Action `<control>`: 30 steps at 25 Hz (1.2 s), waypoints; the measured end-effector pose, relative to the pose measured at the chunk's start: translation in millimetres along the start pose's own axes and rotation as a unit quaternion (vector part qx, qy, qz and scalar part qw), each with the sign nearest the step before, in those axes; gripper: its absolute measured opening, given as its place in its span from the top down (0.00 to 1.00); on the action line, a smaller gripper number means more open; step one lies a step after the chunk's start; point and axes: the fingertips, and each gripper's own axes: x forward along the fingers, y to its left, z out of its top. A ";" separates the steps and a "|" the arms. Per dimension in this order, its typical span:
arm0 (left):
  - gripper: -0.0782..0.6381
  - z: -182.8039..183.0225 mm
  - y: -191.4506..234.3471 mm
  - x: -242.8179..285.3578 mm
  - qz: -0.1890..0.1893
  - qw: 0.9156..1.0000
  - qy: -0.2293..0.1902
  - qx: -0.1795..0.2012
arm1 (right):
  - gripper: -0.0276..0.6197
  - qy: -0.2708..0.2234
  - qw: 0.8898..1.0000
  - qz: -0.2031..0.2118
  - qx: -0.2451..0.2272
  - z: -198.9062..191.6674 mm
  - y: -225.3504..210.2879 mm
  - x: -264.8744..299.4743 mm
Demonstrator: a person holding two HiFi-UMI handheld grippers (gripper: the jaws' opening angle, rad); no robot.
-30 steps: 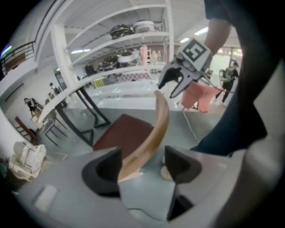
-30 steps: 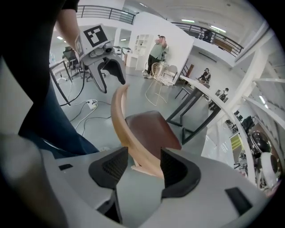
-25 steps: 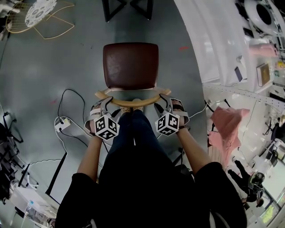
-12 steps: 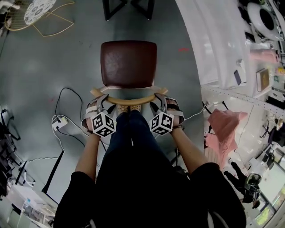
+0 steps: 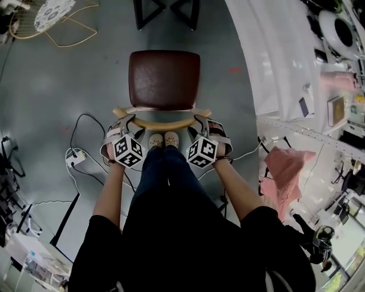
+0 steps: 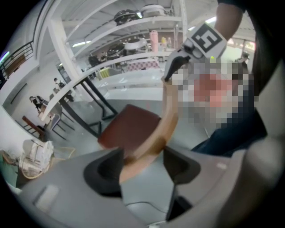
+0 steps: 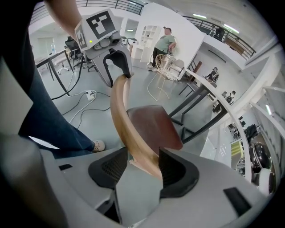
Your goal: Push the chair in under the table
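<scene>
The chair has a brown seat (image 5: 164, 78) and a curved wooden backrest (image 5: 162, 122), and it faces the table's black legs (image 5: 165, 12). My left gripper (image 5: 122, 121) sits on the backrest's left end and my right gripper (image 5: 204, 120) on its right end. In the left gripper view the backrest (image 6: 153, 133) fills the gap of the left gripper (image 6: 142, 155). Its jaws have just eased open a little, and the pads still touch the wood. In the right gripper view the right gripper (image 7: 143, 156) is shut on the backrest (image 7: 129, 129).
A power strip (image 5: 76, 155) and cables lie on the floor at the left. A wire stand (image 5: 50, 20) is at the far left. White shelving (image 5: 279, 51) and a pink cloth (image 5: 283, 170) line the right. My feet (image 5: 163, 139) stand right behind the chair.
The chair and both grippers have moved forward, closer to the table's black legs. My feet have stepped up behind the backrest.
</scene>
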 end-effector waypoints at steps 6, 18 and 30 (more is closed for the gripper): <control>0.49 10.3 24.1 10.3 0.006 1.000 -0.004 -0.007 | 0.65 0.002 1.000 -0.005 0.002 5.6 -26.5 11.8; 0.49 28.2 84.0 30.7 0.005 1.000 -0.003 -0.011 | 0.65 0.010 1.000 -0.012 0.000 25.7 -84.4 38.6; 0.49 55.9 169.3 58.3 0.010 0.999 -0.038 -0.002 | 0.64 0.022 0.999 -0.024 0.011 52.3 -166.5 73.7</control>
